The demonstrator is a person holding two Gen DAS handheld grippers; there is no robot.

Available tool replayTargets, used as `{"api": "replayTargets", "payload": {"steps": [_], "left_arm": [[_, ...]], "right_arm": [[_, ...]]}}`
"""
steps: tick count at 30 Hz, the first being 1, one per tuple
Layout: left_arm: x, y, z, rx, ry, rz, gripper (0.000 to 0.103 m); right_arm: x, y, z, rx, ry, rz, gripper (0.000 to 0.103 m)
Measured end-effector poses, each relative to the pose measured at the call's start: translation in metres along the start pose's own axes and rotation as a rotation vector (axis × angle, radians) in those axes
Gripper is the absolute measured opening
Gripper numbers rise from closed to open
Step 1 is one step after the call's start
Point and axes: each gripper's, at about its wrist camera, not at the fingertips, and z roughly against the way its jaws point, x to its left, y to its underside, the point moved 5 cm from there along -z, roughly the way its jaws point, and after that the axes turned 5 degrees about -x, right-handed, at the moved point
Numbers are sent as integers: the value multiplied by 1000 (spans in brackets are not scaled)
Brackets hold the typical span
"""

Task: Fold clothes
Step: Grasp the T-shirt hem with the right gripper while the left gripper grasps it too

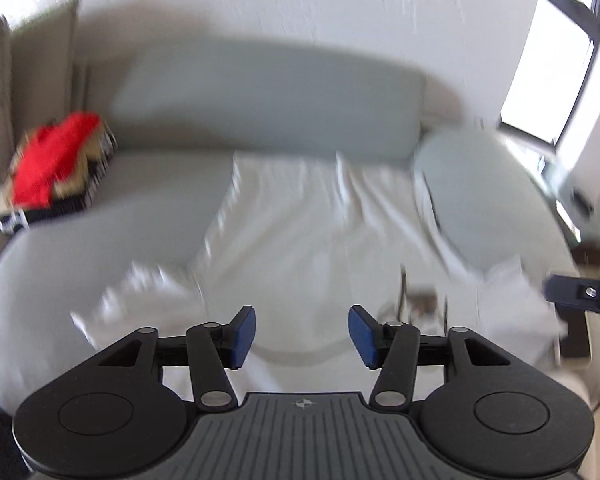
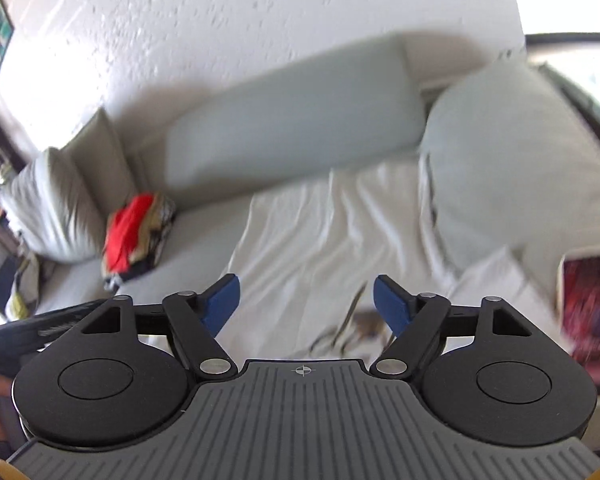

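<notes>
**Both my grippers are hanging open over the white shirt**

I am holding my left gripper (image 1: 302, 336) above the white shirt (image 1: 300, 232). Its two blue pads (image 1: 244, 334) are standing wide apart and are gripping nothing. The shirt is lying spread out on the gray sofa (image 1: 100, 208), right in front of the pads and running away toward the back cushion (image 1: 268, 96). One sleeve (image 1: 140, 296) is sticking out to the left of my left gripper.

I am holding my right gripper (image 2: 306, 306) over the same shirt (image 2: 320, 240). Its jaws are also standing wide apart with nothing between them. The shirt's collar is lying just ahead of its right pad, but it is too blurry to see well.

A pile of clothes (image 1: 56, 168) with a red one on top is sitting far off to the left on the sofa. A big round cushion (image 2: 512, 168) is resting ahead and to the right, beside the shirt.
</notes>
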Motion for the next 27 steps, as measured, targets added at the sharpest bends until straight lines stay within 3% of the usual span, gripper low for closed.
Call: {"api": "replayTargets", "payload": {"steps": [4, 10, 18, 22, 24, 27], "left_arm": [[15, -57, -13, -104, -45, 38, 61], [46, -97, -96, -91, -140, 86, 59], [86, -101, -230, 28, -206, 191, 56], [91, -100, -273, 61, -184, 192, 55], [91, -100, -286, 68, -182, 189, 55], [87, -99, -299, 70, -175, 170, 56]], "right_arm": [[-31, -37, -52, -2, 93, -34, 73], [-87, -70, -162, 48, 207, -53, 59], [-174, -89, -305, 112, 354, -129, 49], [-195, -93, -344, 123, 297, -183, 49], [-191, -93, -361, 135, 268, -165, 49], [-182, -90, -378, 154, 289, -99, 48]]}}
